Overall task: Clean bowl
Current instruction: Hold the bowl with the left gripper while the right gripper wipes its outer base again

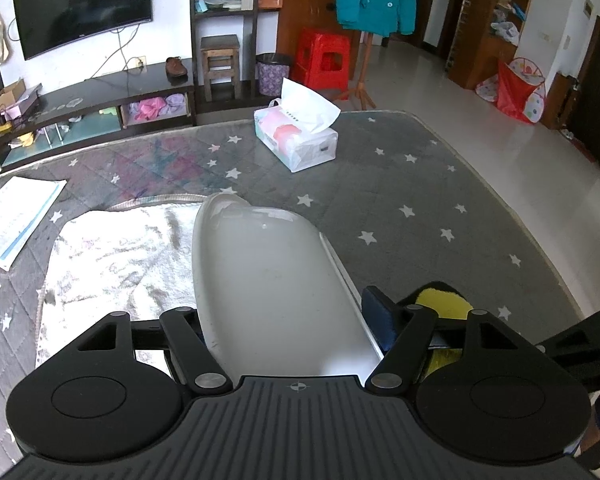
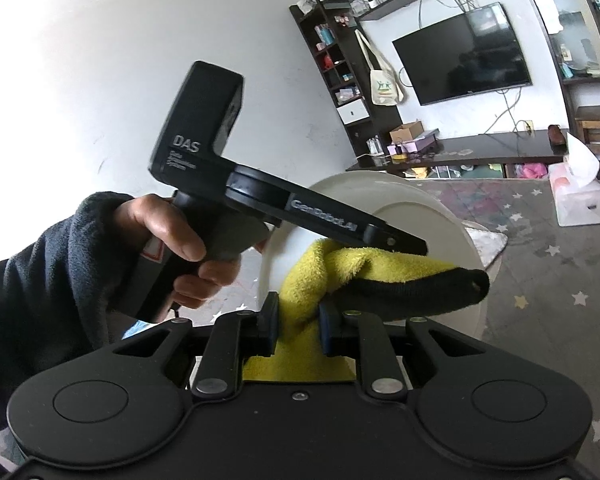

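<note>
Nearest us, our right gripper point(image 2: 296, 326) pinches the yellow cloth point(image 2: 364, 268) against the white bowl point(image 2: 420, 208) (tilted on edge) clamped in our left gripper point(image 1: 288, 320).

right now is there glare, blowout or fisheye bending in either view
Left wrist view: soft window glare on the white bowl held up on edge, the table edge bows strongly. Right wrist view: the wall behind the left gripper is blown out to flat white, shelves lean hard, while the yellow cloth stays sharp.
</note>
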Action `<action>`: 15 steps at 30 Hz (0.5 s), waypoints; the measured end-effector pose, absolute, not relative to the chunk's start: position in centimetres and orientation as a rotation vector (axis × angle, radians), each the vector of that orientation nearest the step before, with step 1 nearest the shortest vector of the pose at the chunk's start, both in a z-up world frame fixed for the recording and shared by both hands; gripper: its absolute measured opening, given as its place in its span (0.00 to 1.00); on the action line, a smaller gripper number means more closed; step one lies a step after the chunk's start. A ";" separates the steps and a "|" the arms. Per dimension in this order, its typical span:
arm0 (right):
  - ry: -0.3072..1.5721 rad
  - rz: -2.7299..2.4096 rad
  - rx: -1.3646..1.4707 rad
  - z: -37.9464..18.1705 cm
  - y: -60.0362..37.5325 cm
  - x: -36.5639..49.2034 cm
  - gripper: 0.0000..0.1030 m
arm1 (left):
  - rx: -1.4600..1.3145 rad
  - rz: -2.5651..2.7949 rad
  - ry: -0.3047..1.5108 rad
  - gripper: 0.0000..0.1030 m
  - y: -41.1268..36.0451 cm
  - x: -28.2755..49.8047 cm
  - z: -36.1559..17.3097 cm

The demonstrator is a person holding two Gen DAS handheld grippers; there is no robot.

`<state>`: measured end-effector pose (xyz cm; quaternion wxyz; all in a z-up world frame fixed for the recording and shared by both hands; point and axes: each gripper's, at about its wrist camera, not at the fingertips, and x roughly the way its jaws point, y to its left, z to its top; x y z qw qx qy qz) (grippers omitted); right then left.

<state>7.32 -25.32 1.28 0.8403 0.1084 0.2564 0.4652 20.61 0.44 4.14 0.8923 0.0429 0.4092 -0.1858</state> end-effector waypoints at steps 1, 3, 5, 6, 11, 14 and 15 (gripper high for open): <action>0.542 0.980 0.227 1.3 -25.4 7.3 0.20 | 0.093 -0.386 0.849 0.69 0.4 20.6 4.1; 0.543 0.971 0.221 1.2 -25.6 7.4 0.20 | 0.103 -0.386 0.849 0.70 0.2 20.7 4.2; 0.545 0.963 0.218 1.1 -25.8 7.4 0.20 | 0.118 -0.386 0.846 0.70 0.1 20.7 4.2; 0.547 0.957 0.219 1.1 -26.0 7.3 0.20 | 0.121 -0.386 0.845 0.70 0.0 20.7 4.2; 0.556 0.928 0.245 0.9 -27.0 7.4 0.20 | 0.139 -0.384 0.838 0.71 -0.2 20.6 4.1; 0.553 0.953 0.283 1.4 -27.6 7.0 0.20 | 0.146 -0.387 0.836 0.71 -0.3 20.5 4.2; 0.545 0.961 0.289 1.7 -27.8 6.8 0.20 | 0.147 -0.387 0.836 0.71 -0.3 20.5 4.1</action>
